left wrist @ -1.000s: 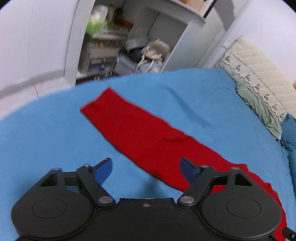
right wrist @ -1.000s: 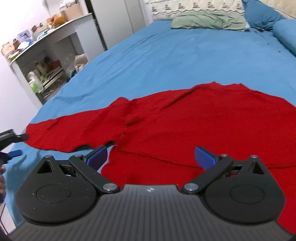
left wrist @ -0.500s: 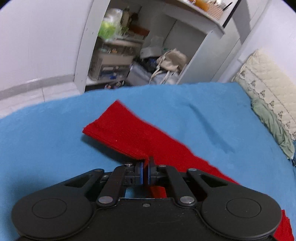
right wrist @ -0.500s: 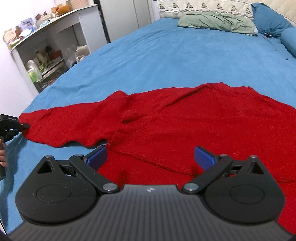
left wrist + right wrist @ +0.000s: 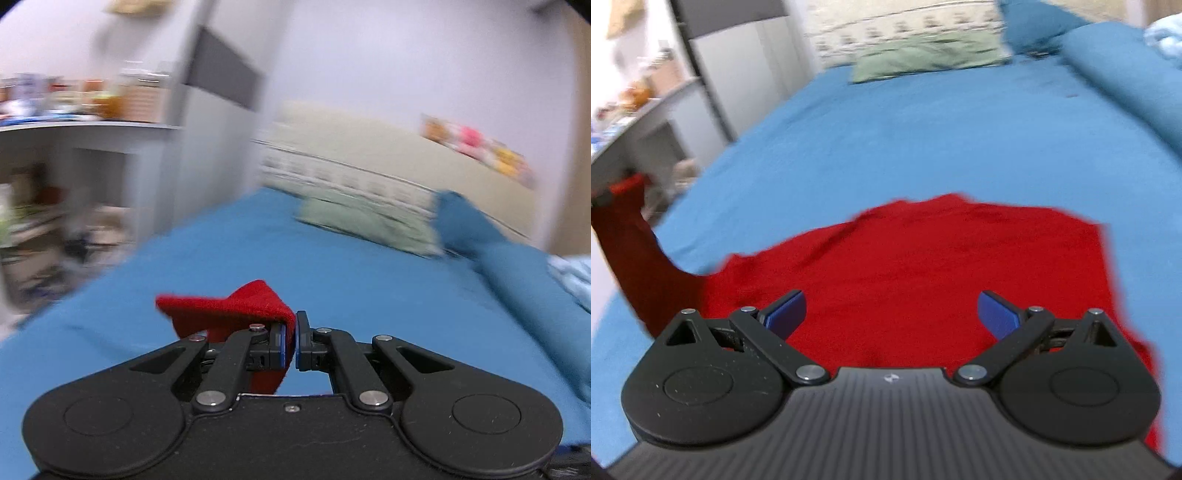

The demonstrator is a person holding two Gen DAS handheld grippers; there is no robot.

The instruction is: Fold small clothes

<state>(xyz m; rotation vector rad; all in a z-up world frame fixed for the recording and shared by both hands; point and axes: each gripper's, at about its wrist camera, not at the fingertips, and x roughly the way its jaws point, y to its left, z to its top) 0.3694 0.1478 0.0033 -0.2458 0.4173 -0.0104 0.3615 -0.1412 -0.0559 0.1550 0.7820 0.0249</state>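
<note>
A red sweater (image 5: pixel 923 258) lies spread on the blue bed sheet (image 5: pixel 923 129). My left gripper (image 5: pixel 290 345) is shut on the end of its red sleeve (image 5: pixel 229 310) and holds it lifted above the sheet. In the right wrist view the lifted sleeve (image 5: pixel 639 251) rises at the far left. My right gripper (image 5: pixel 890 314) is open and empty, just above the sweater's body.
A green pillow (image 5: pixel 369 225) and blue pillows (image 5: pixel 517 280) lie at the head of the bed against a cream headboard (image 5: pixel 369 166). A grey shelf unit (image 5: pixel 74 166) with clutter stands beside the bed at the left. The left wrist view is motion-blurred.
My left gripper closed on the sleeve end, then lifted it off the sheet and swung toward the head of the bed. My right gripper stayed open and moved a little forward over the sweater.
</note>
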